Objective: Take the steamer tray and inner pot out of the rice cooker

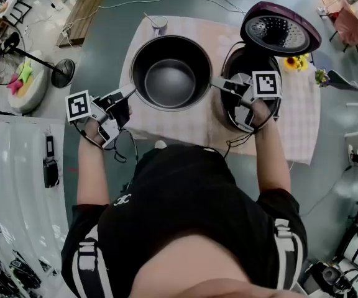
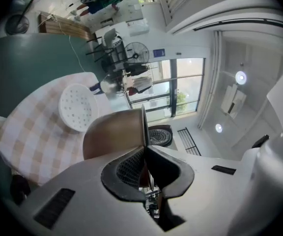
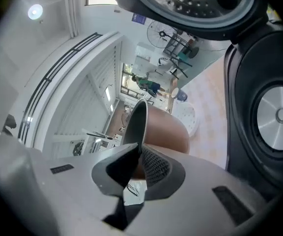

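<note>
**Inner pot clear of the cooker, pinched at both sides**

The left gripper [image 1: 129, 92] and the right gripper [image 1: 215, 82] each have their jaws closed narrow on the thin rim of the inner pot [image 1: 171, 73], one at either side. The pot is held over the checked tablecloth [image 1: 291, 129], just left of the rice cooker [image 1: 247, 58]. The cooker's lid [image 1: 280, 28] stands raised, and its heating plate [image 3: 276, 117] is bare. The white perforated steamer tray [image 2: 77, 107] lies flat on the cloth beyond the pot.

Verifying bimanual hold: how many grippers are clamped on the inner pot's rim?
2. The left gripper pinches the left rim of the inner pot; the right gripper pinches the right rim, next to the open rice cooker. Neither grip is hidden.
</note>
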`<state>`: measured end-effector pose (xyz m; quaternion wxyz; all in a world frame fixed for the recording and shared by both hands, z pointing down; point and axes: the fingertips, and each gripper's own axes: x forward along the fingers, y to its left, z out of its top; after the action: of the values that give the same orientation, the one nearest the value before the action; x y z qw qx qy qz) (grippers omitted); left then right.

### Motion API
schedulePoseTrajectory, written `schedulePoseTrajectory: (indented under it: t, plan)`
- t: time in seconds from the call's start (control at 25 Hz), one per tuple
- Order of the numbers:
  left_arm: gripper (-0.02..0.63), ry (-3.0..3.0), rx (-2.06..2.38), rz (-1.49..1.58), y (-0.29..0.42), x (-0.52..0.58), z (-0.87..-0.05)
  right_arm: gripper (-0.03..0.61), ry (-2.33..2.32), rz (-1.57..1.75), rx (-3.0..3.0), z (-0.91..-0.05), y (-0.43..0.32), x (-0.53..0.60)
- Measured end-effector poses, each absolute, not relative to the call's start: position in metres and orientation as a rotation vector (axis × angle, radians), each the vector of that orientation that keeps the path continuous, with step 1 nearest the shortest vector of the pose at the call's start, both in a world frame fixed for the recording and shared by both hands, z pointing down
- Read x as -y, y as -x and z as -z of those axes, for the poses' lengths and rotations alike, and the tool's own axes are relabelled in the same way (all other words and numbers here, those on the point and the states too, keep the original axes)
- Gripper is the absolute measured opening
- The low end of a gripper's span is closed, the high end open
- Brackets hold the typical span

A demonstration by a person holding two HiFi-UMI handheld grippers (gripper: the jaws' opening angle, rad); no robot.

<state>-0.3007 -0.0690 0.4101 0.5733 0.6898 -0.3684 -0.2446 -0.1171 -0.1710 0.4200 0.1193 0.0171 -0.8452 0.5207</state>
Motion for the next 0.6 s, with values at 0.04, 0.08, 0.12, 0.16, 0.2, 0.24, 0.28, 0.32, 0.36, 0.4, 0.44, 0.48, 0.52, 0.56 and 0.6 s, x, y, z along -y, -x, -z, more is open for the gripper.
schedulePoseTrajectory:
  t: [0.04,0.08,0.12,0.16,0.2,0.24,0.28,0.32,0.36,0.4,0.44,0.48,0.52,0.56,0.6]
  plan:
    - [0.015,-1.603,0.859,0.571,0.308,0.066,-0.416,0.02,-0.055,-1.534,2.461,-0.426,0.124,0.166]
    - [0.015,-1.592,0.855,0.568,0.315,0.062,-0.422,0.021,-0.072,-1.553,2.444,-0.432,0.13,0.16]
    - [0.015,-1.582,0.851,0.56,0.322,0.058,-0.428,0.021,-0.094,-1.566,2.425,-0.44,0.135,0.155]
    - [0.015,-1.576,0.849,0.55,0.33,0.054,-0.435,0.021,-0.115,-1.57,2.41,-0.449,0.14,0.151]
    - [0.015,-1.571,0.846,0.537,0.336,0.051,-0.441,0.021,-0.131,-1.568,2.401,-0.457,0.145,0.148]
    - [0.015,-1.569,0.843,0.523,0.341,0.049,-0.447,0.021,-0.139,-1.568,2.396,-0.464,0.149,0.144]
    - [0.015,-1.567,0.84,0.508,0.345,0.046,-0.453,0.021,-0.138,-1.575,2.395,-0.47,0.154,0.139]
    - [0.015,-1.565,0.836,0.492,0.348,0.043,-0.459,0.021,-0.137,-1.585,2.391,-0.476,0.157,0.133]
    - [0.015,-1.561,0.83,0.479,0.35,0.041,-0.465,0.021,-0.147,-1.588,2.383,-0.482,0.159,0.129]
    - [0.015,-1.557,0.823,0.47,0.352,0.039,-0.471,0.022,-0.172,-1.574,2.37,-0.49,0.158,0.126]
    - [0.015,-1.55,0.816,0.464,0.354,0.038,-0.477,0.023,-0.208,-1.547,2.352,-0.499,0.156,0.124]
    - [0.015,-1.542,0.811,0.457,0.355,0.037,-0.482,0.023,-0.238,-1.526,2.337,-0.508,0.154,0.123]
    - [0.015,-1.534,0.81,0.448,0.355,0.035,-0.488,0.023,-0.261,-1.51,2.325,-0.516,0.152,0.122]
    - [0.015,-1.527,0.809,0.437,0.355,0.033,-0.494,0.023,-0.291,-1.494,2.31,-0.524,0.15,0.122]
    - [0.015,-1.521,0.809,0.425,0.355,0.031,-0.5,0.023,-0.321,-1.485,2.291,-0.531,0.147,0.121]
